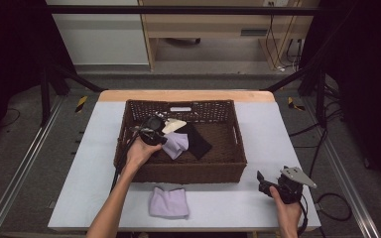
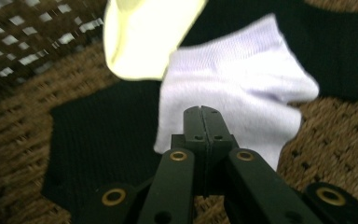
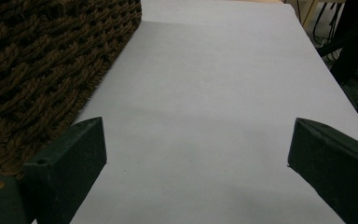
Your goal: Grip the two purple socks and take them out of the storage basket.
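A brown wicker basket (image 1: 178, 173) stands mid-table and holds a lavender sock (image 1: 175, 144), a black cloth (image 1: 197, 141) and a cream sock (image 1: 173, 125). My left gripper (image 1: 162, 138) reaches into the basket from its left side. In the left gripper view its jaws (image 2: 201, 111) are shut tight, tips over the lavender sock (image 2: 242, 88), with no cloth visible between them. The cream sock (image 2: 144, 32) and black cloth (image 2: 102, 135) lie around it. My right gripper (image 1: 264, 184) rests open at the table's front right, and nothing lies between its jaws (image 3: 196, 140).
A second lavender sock (image 1: 168, 202) lies flat on the white table (image 1: 258, 129) in front of the basket. The basket wall (image 3: 42, 60) stands just left of my right gripper. Dark frame rails and cables run along the table's sides.
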### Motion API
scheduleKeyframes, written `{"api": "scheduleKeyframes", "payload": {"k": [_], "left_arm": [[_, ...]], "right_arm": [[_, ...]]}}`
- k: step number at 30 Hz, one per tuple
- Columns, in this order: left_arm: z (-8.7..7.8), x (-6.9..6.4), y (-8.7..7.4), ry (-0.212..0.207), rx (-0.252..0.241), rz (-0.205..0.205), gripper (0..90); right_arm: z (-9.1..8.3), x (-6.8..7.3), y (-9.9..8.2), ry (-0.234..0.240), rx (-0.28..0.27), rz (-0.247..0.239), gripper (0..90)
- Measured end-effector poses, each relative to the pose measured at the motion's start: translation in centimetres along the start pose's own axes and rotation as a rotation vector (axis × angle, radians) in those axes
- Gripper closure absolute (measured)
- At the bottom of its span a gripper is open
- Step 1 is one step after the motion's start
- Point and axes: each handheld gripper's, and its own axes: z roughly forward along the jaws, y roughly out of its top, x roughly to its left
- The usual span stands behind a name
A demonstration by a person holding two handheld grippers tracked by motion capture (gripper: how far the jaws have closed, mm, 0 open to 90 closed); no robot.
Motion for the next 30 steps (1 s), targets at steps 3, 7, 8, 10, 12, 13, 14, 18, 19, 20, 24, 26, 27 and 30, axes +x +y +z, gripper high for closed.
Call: {"api": "scheduleKeyframes", "payload": {"k": [3, 7, 8, 10, 12, 13, 14, 18, 19, 20, 24, 26, 27, 30], "left_arm": [[0.5, 0.1, 0.1, -0.026, -0.044, 0.022, 60.4], [1.1, 0.0, 0.1, -0.019, -0.074, 0.067, 38.2], [1.2, 0.1, 0.1, -0.025, -0.081, 0.07, 34.6], [1.5, 0.3, 0.1, -0.044, -0.09, 0.066, 31.7], [1.8, 0.3, 0.1, -0.071, -0.083, 0.06, 30.9], [2.0, 0.2, 0.1, -0.076, -0.075, 0.067, 30.6], [2.1, 0.1, 0.2, -0.073, -0.063, 0.083, 31.6], [2.4, 0.0, 0.1, -0.072, -0.004, 0.091, 41.8], [2.4, -0.1, 0.1, -0.078, 0.012, 0.076, 44.5], [2.4, -0.1, 0.1, -0.086, 0.036, 0.072, 50.8], [2.1, -0.4, 0.1, -0.074, 0.1, 0.068, 73.8], [1.8, -0.3, 0.2, -0.092, 0.105, 0.034, 83.1], [1.5, -0.4, 0.2, -0.088, 0.093, 0.036, 84.9], [0.8, -0.7, 0.3, -0.068, 0.034, 0.063, 85.6]], "right_arm": [[0.0, 0.0, 0.0, 0.0, -0.001, 0.0, 4.8], [0.0, 0.0, 0.0, 0.001, 0.004, 0.001, 4.8], [0.0, 0.0, 0.0, 0.001, 0.004, 0.0, 4.8], [0.0, 0.1, 0.0, -0.002, 0.002, -0.002, 4.8], [0.0, 0.1, 0.0, -0.006, 0.001, -0.004, 4.8], [0.0, 0.1, 0.0, -0.005, 0.002, -0.004, 4.8], [0.1, 0.1, 0.0, 0.0, 0.005, -0.004, 4.8], [0.0, 0.1, 0.0, -0.002, 0.007, -0.003, 4.8], [0.0, 0.1, 0.0, -0.002, 0.006, -0.004, 4.8], [0.0, 0.1, 0.0, -0.003, 0.007, -0.002, 4.8], [0.0, 0.1, 0.0, -0.003, 0.007, -0.002, 4.8], [0.0, 0.1, 0.0, -0.001, 0.005, -0.001, 4.8], [0.0, 0.1, 0.0, -0.001, 0.005, -0.001, 4.8], [0.0, 0.1, 0.0, -0.001, 0.005, -0.001, 4.8]]}}
